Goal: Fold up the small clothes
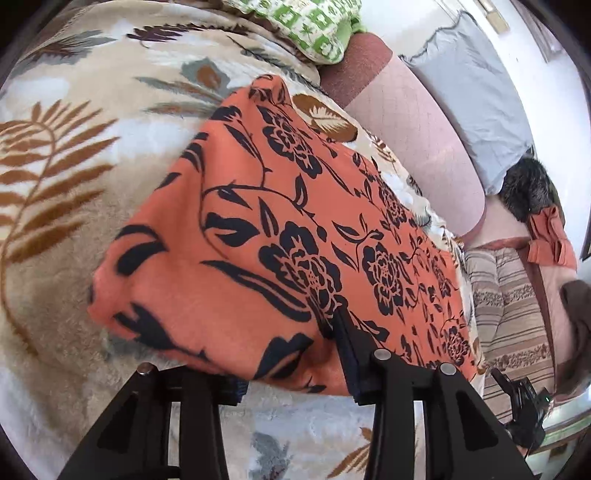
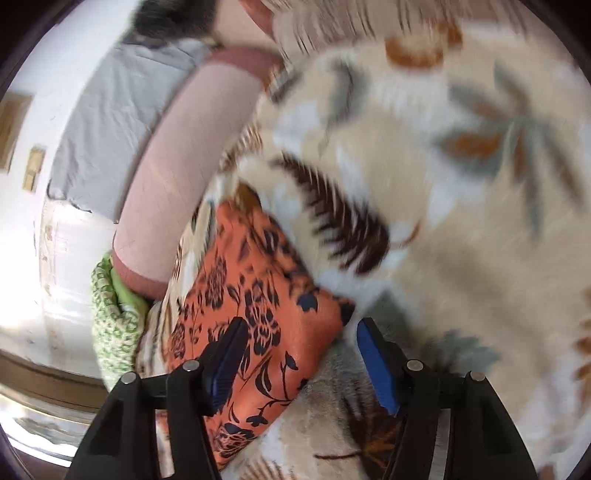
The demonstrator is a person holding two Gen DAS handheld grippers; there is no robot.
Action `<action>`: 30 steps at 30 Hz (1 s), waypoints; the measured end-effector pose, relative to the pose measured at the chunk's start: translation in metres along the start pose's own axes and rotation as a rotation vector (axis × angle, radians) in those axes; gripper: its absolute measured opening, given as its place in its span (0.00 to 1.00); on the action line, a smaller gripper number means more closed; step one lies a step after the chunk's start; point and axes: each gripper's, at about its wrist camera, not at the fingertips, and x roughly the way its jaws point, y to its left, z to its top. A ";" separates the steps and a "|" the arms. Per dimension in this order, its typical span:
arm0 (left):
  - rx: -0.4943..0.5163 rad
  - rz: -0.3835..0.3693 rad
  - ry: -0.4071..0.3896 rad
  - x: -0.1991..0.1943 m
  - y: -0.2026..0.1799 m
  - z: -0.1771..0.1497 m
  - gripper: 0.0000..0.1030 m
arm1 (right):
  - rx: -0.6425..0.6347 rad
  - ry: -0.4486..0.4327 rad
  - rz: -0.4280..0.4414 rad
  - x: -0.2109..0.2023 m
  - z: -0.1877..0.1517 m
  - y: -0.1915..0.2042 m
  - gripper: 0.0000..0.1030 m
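Note:
An orange cloth with a black flower print (image 1: 295,221) lies folded on a beige leaf-patterned blanket (image 1: 74,184). My left gripper (image 1: 288,350) is at the cloth's near edge with its jaws apart. The fabric drapes over the gap and hides the left finger, while the right finger (image 1: 347,347) shows against the fold. In the right wrist view the same cloth (image 2: 258,314) has one corner between the blue-padded fingers (image 2: 376,362) of my right gripper (image 2: 302,325). That gripper is open, and its left pad sits beside the fabric. This view is blurred.
A pink bolster (image 1: 417,147) runs along the blanket's far side, with a grey cloth (image 1: 472,99) behind it. A green patterned pillow (image 1: 314,26) lies at the top. A striped cushion (image 1: 509,306) and another orange garment (image 1: 550,236) are at the right.

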 end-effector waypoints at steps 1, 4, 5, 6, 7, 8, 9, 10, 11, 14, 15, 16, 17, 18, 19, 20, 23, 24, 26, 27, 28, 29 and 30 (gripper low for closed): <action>-0.002 0.007 -0.011 -0.004 0.002 0.000 0.40 | -0.036 -0.062 -0.019 -0.013 -0.001 0.006 0.64; 0.011 0.022 -0.040 -0.013 0.009 0.003 0.40 | -0.150 -0.139 0.019 -0.029 -0.003 0.031 0.63; 0.010 0.022 -0.041 -0.012 0.010 0.004 0.40 | -0.216 -0.113 0.056 -0.025 -0.009 0.047 0.62; 0.000 0.017 -0.039 -0.010 0.012 0.005 0.40 | -0.272 -0.076 0.096 -0.017 -0.016 0.061 0.57; -0.013 0.014 -0.037 -0.009 0.016 0.005 0.40 | -0.319 -0.039 0.135 -0.009 -0.025 0.073 0.51; -0.014 0.017 -0.036 -0.007 0.017 0.005 0.40 | -0.376 0.009 0.176 0.002 -0.037 0.087 0.33; -0.004 0.022 -0.039 -0.005 0.016 0.004 0.40 | -0.436 0.069 0.207 0.017 -0.052 0.103 0.29; 0.009 0.027 -0.047 -0.005 0.015 0.004 0.39 | -0.464 0.104 0.220 0.026 -0.064 0.108 0.29; 0.017 0.027 -0.053 -0.005 0.014 0.004 0.36 | -0.500 0.149 0.230 0.040 -0.078 0.115 0.26; 0.003 0.017 -0.047 -0.002 0.017 0.005 0.32 | -0.575 0.357 0.143 0.088 -0.114 0.114 0.26; -0.007 0.009 -0.045 -0.001 0.018 0.005 0.32 | -0.578 0.408 0.096 0.101 -0.120 0.110 0.25; -0.014 0.002 -0.046 -0.001 0.019 0.006 0.32 | -0.583 0.410 0.085 0.104 -0.123 0.108 0.24; -0.015 0.000 -0.046 0.000 0.019 0.006 0.32 | -0.605 0.394 0.093 0.099 -0.121 0.113 0.25; -0.020 -0.004 -0.046 0.001 0.019 0.006 0.35 | -0.621 0.381 0.109 0.094 -0.120 0.118 0.26; -0.027 -0.013 -0.044 0.003 0.019 0.007 0.39 | -0.635 0.349 0.142 0.088 -0.117 0.125 0.26; -0.036 -0.036 -0.045 0.004 0.018 0.007 0.49 | -0.644 0.329 0.166 0.086 -0.116 0.129 0.26; -0.005 -0.044 -0.064 0.007 0.008 0.007 0.63 | -0.668 0.306 0.206 0.088 -0.119 0.144 0.26; 0.021 -0.025 -0.071 0.008 0.004 0.006 0.63 | -0.676 0.300 0.212 0.092 -0.121 0.150 0.26; 0.059 0.003 -0.085 0.011 -0.002 0.005 0.63 | -0.692 0.284 0.205 0.103 -0.127 0.158 0.26; 0.077 0.027 -0.097 0.012 -0.004 0.005 0.56 | -0.694 0.287 0.196 0.111 -0.132 0.162 0.26; 0.089 0.055 -0.104 0.013 -0.006 0.005 0.49 | -0.693 0.302 0.178 0.119 -0.136 0.162 0.26; 0.102 0.091 -0.109 0.014 -0.006 0.006 0.37 | -0.696 0.343 0.133 0.138 -0.143 0.163 0.25; 0.106 0.106 -0.113 0.015 -0.006 0.007 0.35 | -0.689 0.344 0.137 0.147 -0.145 0.160 0.24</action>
